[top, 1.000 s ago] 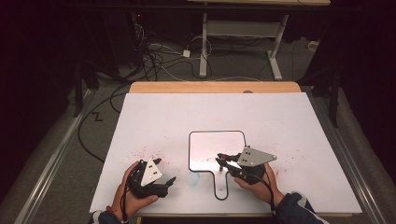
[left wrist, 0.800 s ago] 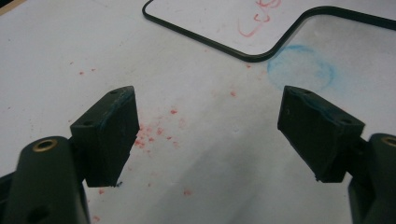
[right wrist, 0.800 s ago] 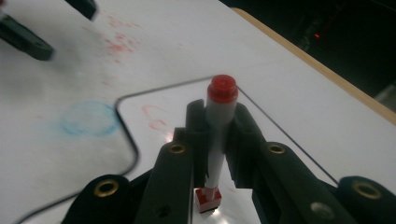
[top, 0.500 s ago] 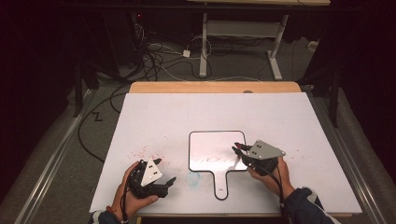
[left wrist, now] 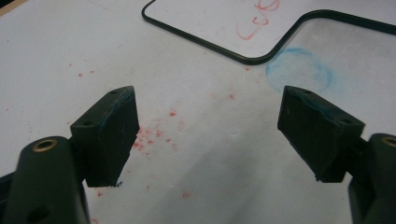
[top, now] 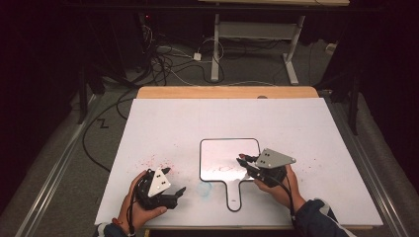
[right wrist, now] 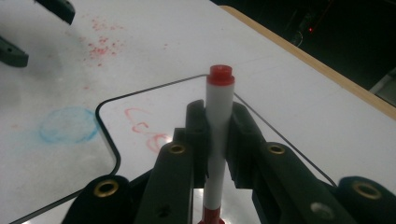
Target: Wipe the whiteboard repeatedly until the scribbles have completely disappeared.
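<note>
A small whiteboard with a black rim and a handle lies on the white table, red scribbles on its near part. My right gripper hovers over the board's right side, shut on a white marker with a red end that stands upright between the jaws. Near the table's front left, my left gripper rests open with nothing between its pads. The board's corner lies just ahead of it.
A blue smudged circle marks the table beside the board's handle. Red specks dot the white surface. A wooden edge runs along the far side, with cables and desk legs on the floor beyond.
My right gripper has moved right and a little away from the handle, over the board's right side, carrying the marker. The left gripper has stayed put.
</note>
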Motion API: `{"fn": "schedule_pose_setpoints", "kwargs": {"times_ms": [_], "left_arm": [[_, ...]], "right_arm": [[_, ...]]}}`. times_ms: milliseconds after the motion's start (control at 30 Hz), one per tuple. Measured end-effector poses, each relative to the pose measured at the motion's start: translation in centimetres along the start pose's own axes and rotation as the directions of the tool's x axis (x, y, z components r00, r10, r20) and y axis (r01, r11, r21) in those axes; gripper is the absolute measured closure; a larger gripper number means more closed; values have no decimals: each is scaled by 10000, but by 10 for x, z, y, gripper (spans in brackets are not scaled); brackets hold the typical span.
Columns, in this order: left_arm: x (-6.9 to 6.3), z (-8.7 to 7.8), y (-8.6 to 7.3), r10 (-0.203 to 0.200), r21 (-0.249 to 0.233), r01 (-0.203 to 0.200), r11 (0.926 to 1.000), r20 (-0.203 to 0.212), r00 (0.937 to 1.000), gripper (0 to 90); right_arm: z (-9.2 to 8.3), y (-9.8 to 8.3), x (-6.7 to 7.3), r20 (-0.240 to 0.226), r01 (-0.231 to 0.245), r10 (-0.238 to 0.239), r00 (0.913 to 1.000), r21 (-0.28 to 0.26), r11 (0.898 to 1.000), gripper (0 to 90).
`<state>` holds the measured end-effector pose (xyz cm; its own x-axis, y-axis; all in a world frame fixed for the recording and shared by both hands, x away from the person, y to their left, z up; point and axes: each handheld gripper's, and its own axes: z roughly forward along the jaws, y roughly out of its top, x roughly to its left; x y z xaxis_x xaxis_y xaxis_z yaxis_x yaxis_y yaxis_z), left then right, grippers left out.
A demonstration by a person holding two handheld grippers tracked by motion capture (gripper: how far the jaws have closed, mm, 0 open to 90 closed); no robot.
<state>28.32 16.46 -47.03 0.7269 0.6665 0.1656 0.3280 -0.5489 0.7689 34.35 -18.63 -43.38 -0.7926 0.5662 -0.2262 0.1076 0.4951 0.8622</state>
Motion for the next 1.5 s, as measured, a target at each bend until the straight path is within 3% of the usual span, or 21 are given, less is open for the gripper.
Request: {"fn": "schedule_pose_setpoints", "kwargs": {"times_ms": [100, 200, 400, 533, 833, 1033, 1200, 1500], "left_arm": [[0, 0, 0, 5, -8, -5, 10000, -11, 10000, 197], [0, 0, 0, -36, -9, 36, 10000, 2, 10000, 197], [0, 1, 0, -46, 2, 46, 10000, 30, 10000, 197], [0, 1, 0, -67, 5, 67, 10000, 50, 10000, 197], [1, 0, 0, -87, -39, 87, 10000, 85, 9999, 197], [2, -1, -1, -109, -97, 110, 9999, 86, 9999, 197], [2, -2, -2, -125, -113, 126, 9999, 61, 9999, 197], [0, 0, 0, -88, -24, 88, 10000, 31, 10000, 197]], "right_arm": [[0, 1, -6, -12, -390, 390, 9992, -188, 9991, 813], [4, 2, -5, -63, -445, 444, 9990, -250, 9987, 813], [22, 9, 11, -388, -271, 254, 9989, -430, 9987, 813], [36, 17, 22, -742, -467, 422, 9963, -604, 9971, 813], [67, 43, 47, -1477, 128, -229, 9888, -691, 9975, 813], [81, 48, 53, -1544, 399, -476, 9869, -526, 9978, 813], [71, 40, 46, -1343, 260, -339, 9904, -596, 9979, 813], [34, 13, 18, -576, 105, -142, 9982, -632, 9979, 814]]}}
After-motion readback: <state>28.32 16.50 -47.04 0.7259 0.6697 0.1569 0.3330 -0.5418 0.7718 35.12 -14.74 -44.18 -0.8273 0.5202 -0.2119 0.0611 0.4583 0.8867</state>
